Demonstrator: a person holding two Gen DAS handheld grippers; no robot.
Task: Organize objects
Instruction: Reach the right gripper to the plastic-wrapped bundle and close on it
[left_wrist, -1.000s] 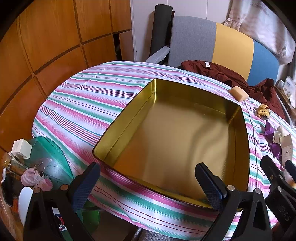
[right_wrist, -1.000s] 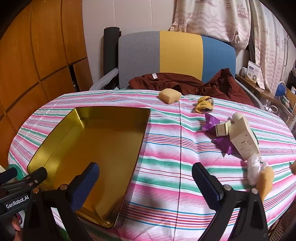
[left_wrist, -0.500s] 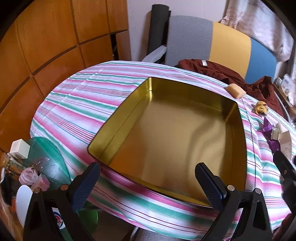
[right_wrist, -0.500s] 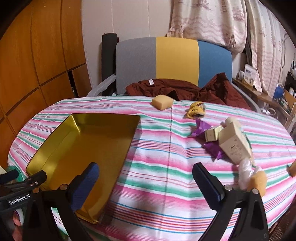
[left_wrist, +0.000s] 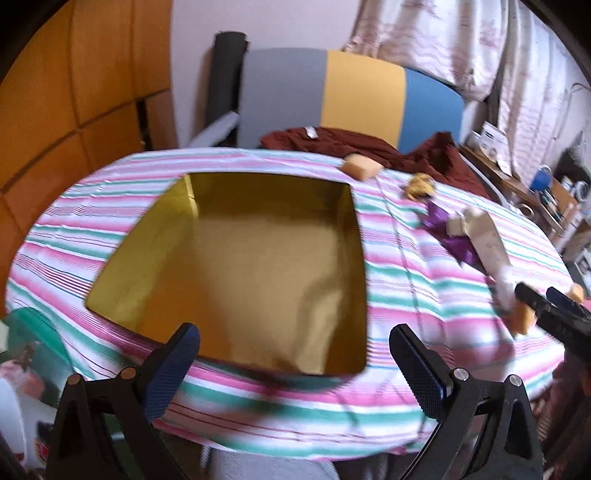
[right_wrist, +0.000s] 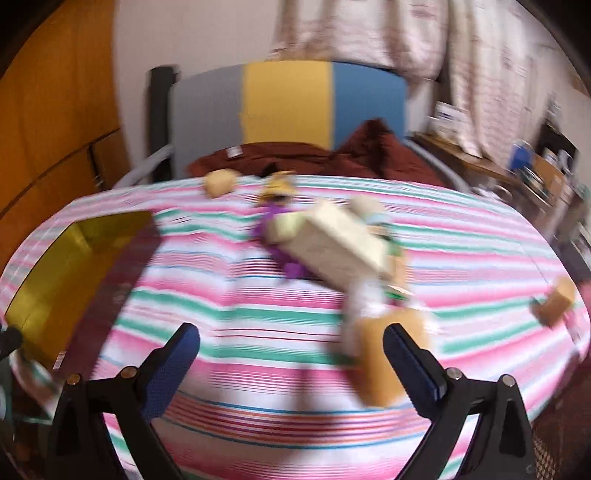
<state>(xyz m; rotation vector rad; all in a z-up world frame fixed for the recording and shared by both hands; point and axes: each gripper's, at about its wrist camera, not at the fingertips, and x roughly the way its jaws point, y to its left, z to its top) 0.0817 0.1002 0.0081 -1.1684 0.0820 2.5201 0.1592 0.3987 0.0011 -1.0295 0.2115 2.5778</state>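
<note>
A: Since nothing sits in the gold tin (left_wrist: 258, 266) yet, I'd tag this as the approach to a first pick. Agree?

B: Yes. Tin is empty, on the striped desk (right_wrist: 258, 306), left side. Loose items lie right of it: tan sponge (left_wrist: 360, 168) at the far edge, yellow thing (left_wrist: 419, 184) beside it, purple wrapper (right_wrist: 291, 266) under a cream box (right_wrist: 340, 243), and an orange-brown block (right_wrist: 380, 354) nearest the right tongs (right_wrist: 291, 360).

A: Tongs state?

B: Both wide, nothing between the fingers. Right tongs have just been closing a touch, but no object sits inside the gap; the block is behind the right finger (right_wrist: 410, 365), partly hidden. Contact I can't tell, the right view is badly smeared.

A: Left tongs (left_wrist: 295, 367)?

B: Hovering over the tin's near rim, angled down, holding nothing. Looks like a standby pose.

A: Pose of the right?

B: Tilted down toward the desk, aimed at the pile's near end. In the left view it shows as a dark finger pair (left_wrist: 554, 317) right by the block.

A: Next move?

B: My guess: shift right so the block sits between the fingers, lower, close, then carry it to the tin. Risk is clipping the clear wrap (left_wrist: 504, 284) beside it.

A: Another small block (right_wrist: 554, 304) far right, well apart.

B: Noted, later pick.
</note>
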